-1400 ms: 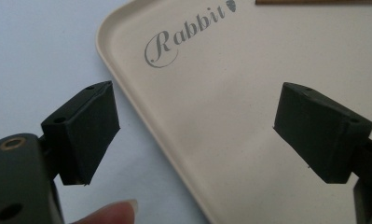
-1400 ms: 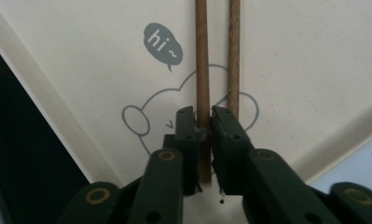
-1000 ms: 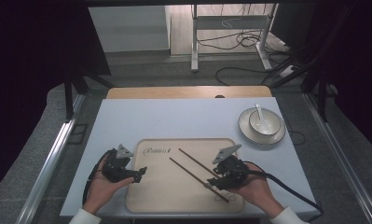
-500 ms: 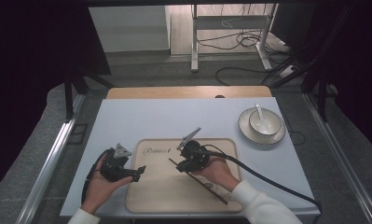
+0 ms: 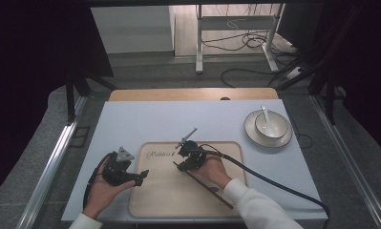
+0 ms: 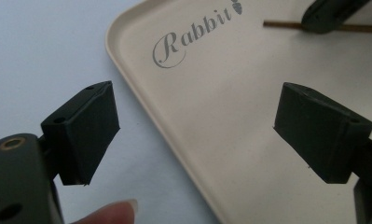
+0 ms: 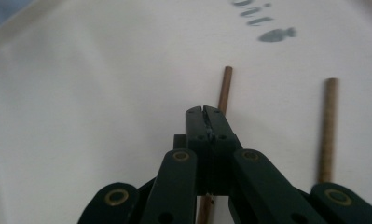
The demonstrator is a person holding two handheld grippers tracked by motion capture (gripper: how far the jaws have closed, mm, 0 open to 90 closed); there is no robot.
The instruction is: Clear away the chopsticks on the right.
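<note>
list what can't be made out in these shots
- Right gripper, right gripper view: shut jaws cover the near chopstick; a pinch can't be confirmed.
- Tray lettering: blurred and cut by the top edge there.
- Bowl, high view: contents too small beyond the spoon.

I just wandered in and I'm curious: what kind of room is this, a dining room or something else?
Probably a lab or recording workspace, not a dining room. The table stands on a bare floor amid loose cables and metal frame legs, and a cabled right gripper works on a tray.

Bright even table light, dark surroundings, soft blurry close-ups
</note>
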